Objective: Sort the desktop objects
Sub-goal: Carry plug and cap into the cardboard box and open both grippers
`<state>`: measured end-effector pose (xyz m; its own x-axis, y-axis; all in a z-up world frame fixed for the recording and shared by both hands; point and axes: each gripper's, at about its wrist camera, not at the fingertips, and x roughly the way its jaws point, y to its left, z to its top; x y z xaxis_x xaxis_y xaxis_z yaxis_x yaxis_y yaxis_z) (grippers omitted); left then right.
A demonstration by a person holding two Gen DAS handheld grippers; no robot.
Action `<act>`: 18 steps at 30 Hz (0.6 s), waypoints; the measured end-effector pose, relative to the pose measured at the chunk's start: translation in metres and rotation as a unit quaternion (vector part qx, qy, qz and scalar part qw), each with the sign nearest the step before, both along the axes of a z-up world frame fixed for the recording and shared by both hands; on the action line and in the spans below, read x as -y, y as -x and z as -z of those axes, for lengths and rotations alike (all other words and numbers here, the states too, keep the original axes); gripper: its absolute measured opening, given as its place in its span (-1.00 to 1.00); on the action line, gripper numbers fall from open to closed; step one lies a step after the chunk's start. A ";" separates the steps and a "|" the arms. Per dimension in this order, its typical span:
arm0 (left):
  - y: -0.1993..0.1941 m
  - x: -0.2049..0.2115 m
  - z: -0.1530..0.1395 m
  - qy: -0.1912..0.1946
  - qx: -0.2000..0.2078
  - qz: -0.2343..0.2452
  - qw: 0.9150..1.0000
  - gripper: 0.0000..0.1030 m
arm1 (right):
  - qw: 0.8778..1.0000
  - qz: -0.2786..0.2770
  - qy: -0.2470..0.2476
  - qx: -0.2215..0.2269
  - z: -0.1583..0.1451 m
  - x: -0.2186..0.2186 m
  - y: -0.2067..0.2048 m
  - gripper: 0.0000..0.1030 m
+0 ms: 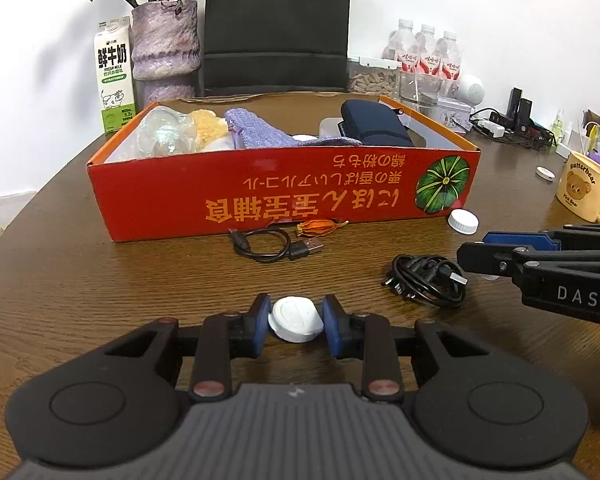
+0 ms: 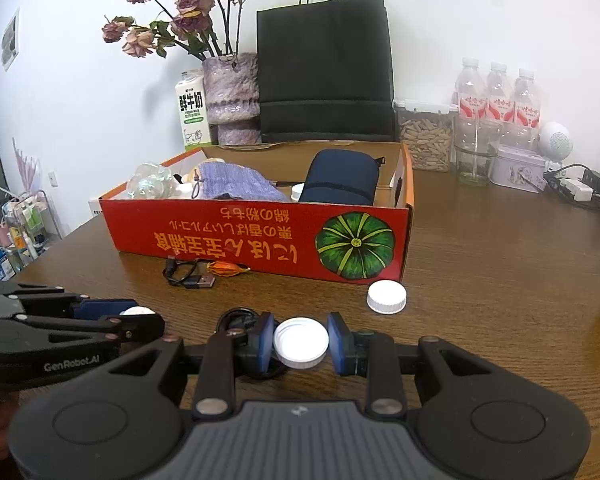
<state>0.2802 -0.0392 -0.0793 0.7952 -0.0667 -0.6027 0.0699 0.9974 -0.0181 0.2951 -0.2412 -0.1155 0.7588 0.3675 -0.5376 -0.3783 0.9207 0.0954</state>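
a: start at the left gripper [image 1: 296, 322] — what's in it?

b: a white flat cap [image 1: 296, 319], squeezed between the two blue pads [image 1: 260, 330], low over the wooden table [image 1: 100, 288]. the jaws are drawn in close on it, one pad on each side.

a: and the right gripper [image 2: 301, 344]?

b: same story: narrow, pinched on a white ribbed bottle cap [image 2: 301, 343], open side up.

a: so where does each have to go?

b: i'd judge into the orange cardboard box [image 1: 284, 196]. it lies straight ahead of both grippers, its long side across the view, with the near wall facing them. both caps sit below the rim, so each would need lifting over that wall.

a: which hand is nearer?

b: about level; the two grippers are side by side, the right one nearer the pumpkin end of the box.

a: anything in the way?

b: a usb cable [image 1: 276, 244] and an orange wrapper [image 1: 320, 227] lie against the box's near wall, a coiled black cable [image 1: 428, 280] sits between the grippers, and another white cap [image 2: 386, 297] rests near the box's corner. the box already holds a blue pouch [image 1: 376, 122] and a purple cloth [image 1: 260, 132].
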 end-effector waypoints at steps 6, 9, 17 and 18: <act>0.001 0.000 -0.004 0.004 0.009 0.001 1.000 -0.43 | 1.000 0.001 -0.001 0.000 0.000 0.000 -0.001 -0.46; 0.003 -0.002 -0.009 0.007 0.016 0.001 1.000 -0.43 | 1.000 0.000 0.000 0.003 -0.003 -0.002 -0.001 -0.46; -0.003 -0.006 -0.041 0.007 0.054 0.007 0.998 -0.43 | 0.999 -0.010 -0.004 0.035 -0.031 -0.013 -0.004 -0.46; -0.005 -0.008 -0.046 0.007 0.062 0.006 0.998 -0.43 | 0.999 -0.011 -0.004 0.042 -0.036 -0.015 -0.006 -0.46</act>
<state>0.2855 -0.0317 -0.0333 0.8629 -0.0846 -0.4982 0.0845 0.9962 -0.0227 0.3009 -0.2261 -0.0800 0.7926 0.3882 -0.4702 -0.4053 0.9115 0.0694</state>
